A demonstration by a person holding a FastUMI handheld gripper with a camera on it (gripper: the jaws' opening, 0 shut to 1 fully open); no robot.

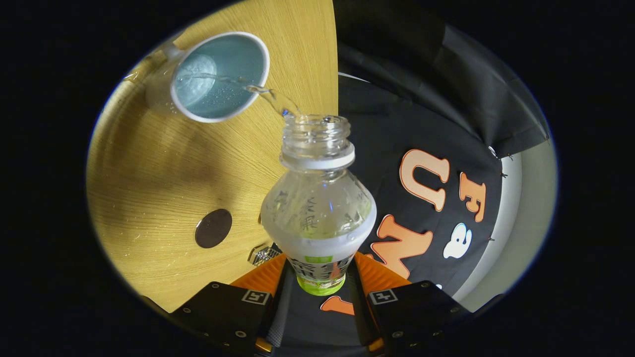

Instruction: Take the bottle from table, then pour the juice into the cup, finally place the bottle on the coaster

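My gripper (320, 277) is shut on the lower body of a clear plastic bottle (317, 198) with a white and green label. The bottle is uncapped and tilted, its open mouth pointing toward a white cup (218, 74) with a pale blue inside that stands on the wooden table (149, 168). A thin stream of clear liquid (268, 96) runs from the bottle's mouth over the cup's rim, and liquid lies pooled in the cup's bottom. A dark round coaster (213, 228) lies flat on the table, nearer the fingers than the cup and off to the bottle's side.
The table's straight edge (337, 74) runs just behind the bottle, with the black cloth wall beyond it. A small shiny metal piece (263, 254) sits by the table near one finger. Drops of liquid speckle the wood beside the cup.
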